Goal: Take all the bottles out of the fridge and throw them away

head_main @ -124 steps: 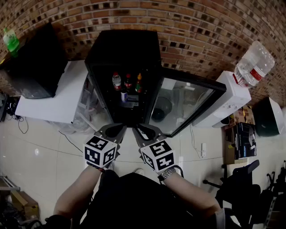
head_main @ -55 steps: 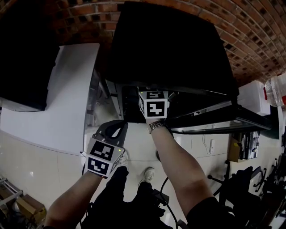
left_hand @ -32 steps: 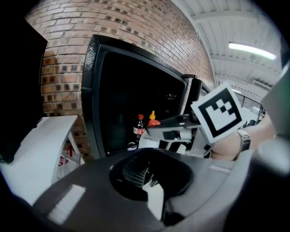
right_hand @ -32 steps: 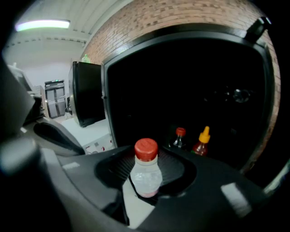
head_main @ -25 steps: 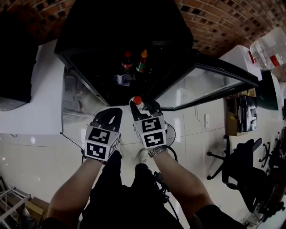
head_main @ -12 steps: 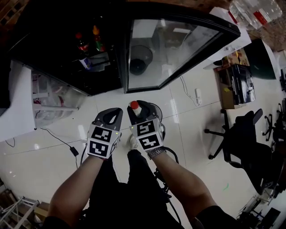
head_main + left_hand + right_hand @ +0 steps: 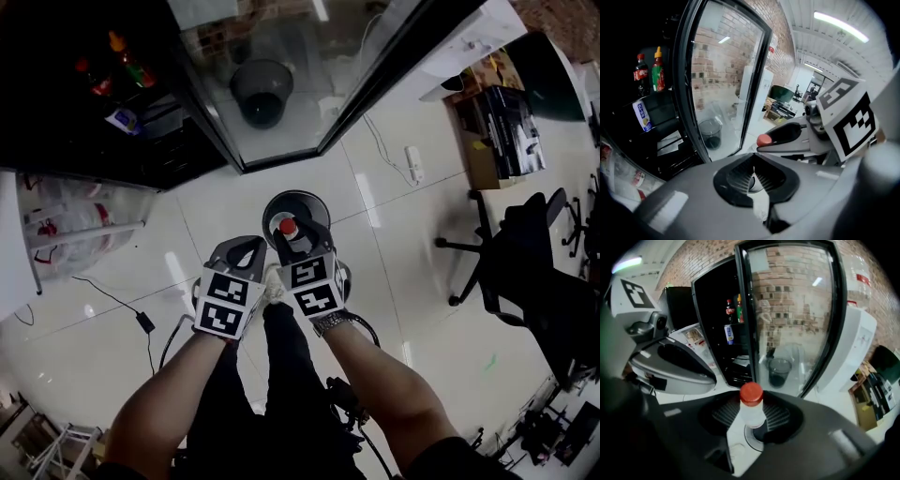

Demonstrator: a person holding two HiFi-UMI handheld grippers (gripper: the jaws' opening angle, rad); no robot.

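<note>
My right gripper [image 7: 292, 240] is shut on a white bottle with a red cap [image 7: 288, 228], held upright between the ribbed pads [image 7: 751, 411]. It hangs over a round grey-rimmed bin [image 7: 298, 204] on the floor. My left gripper [image 7: 242, 259] is just to its left, shut and empty [image 7: 752, 176]. The black fridge [image 7: 112, 122] stands open at the upper left. On its shelf are a cola bottle [image 7: 640, 75] and a green bottle with an orange cap [image 7: 657, 70], with a small blue-and-white carton [image 7: 642, 116] below.
The glass fridge door [image 7: 309, 66] swings out to the right, and a dark bucket [image 7: 261, 89] shows through it. A black office chair [image 7: 525, 272] and cardboard boxes [image 7: 497, 131] stand at the right. A cable [image 7: 141, 319] lies on the white floor.
Both grippers have drawn back from the fridge, which has slid to the upper left of the view. The right gripper, still holding the bottle, now hangs over the round bin.
</note>
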